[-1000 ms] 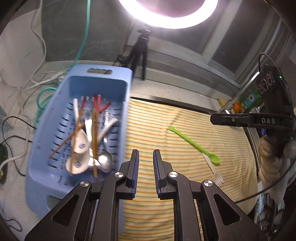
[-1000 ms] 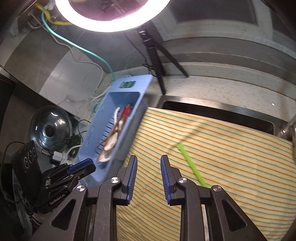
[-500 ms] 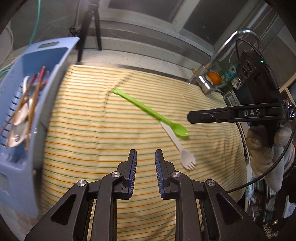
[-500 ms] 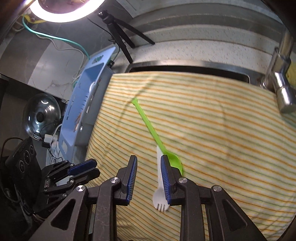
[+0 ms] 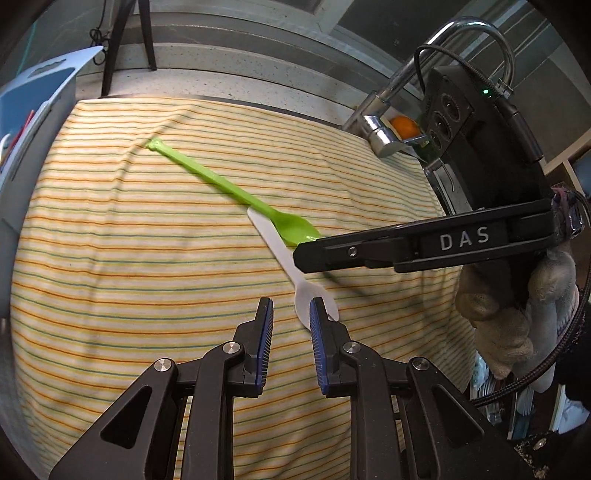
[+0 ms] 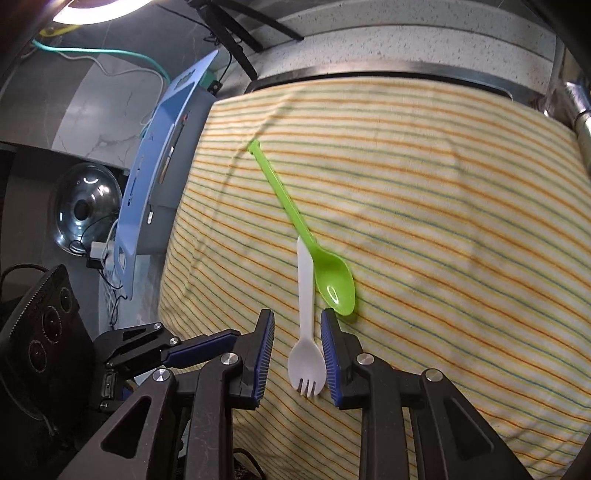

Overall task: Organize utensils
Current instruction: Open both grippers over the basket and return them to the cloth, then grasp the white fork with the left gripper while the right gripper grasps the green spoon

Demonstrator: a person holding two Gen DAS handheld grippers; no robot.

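Note:
A green plastic spoon [image 5: 236, 194] and a white plastic fork [image 5: 291, 273] lie crossed on a striped cloth [image 5: 129, 258]. My left gripper [image 5: 291, 314] is open, just above the cloth, its right finger over the fork's head. My right gripper [image 6: 297, 328] is open and low, with the white fork [image 6: 306, 317] between its fingers and the green spoon [image 6: 306, 236] beside its right finger. In the left wrist view the right gripper [image 5: 306, 254] reaches in from the right. The blue utensil basket [image 6: 159, 177] stands at the cloth's left edge.
A chrome faucet [image 5: 391, 110] rises at the far right of the cloth, with an orange object behind it. A metal pot lid [image 6: 86, 210], cables and a tripod leg [image 5: 144, 33] lie left of and behind the basket.
Both grippers have swung right, away from the basket, and come down toward the cloth. The fork now lies between the right gripper's fingers. Both stay open.

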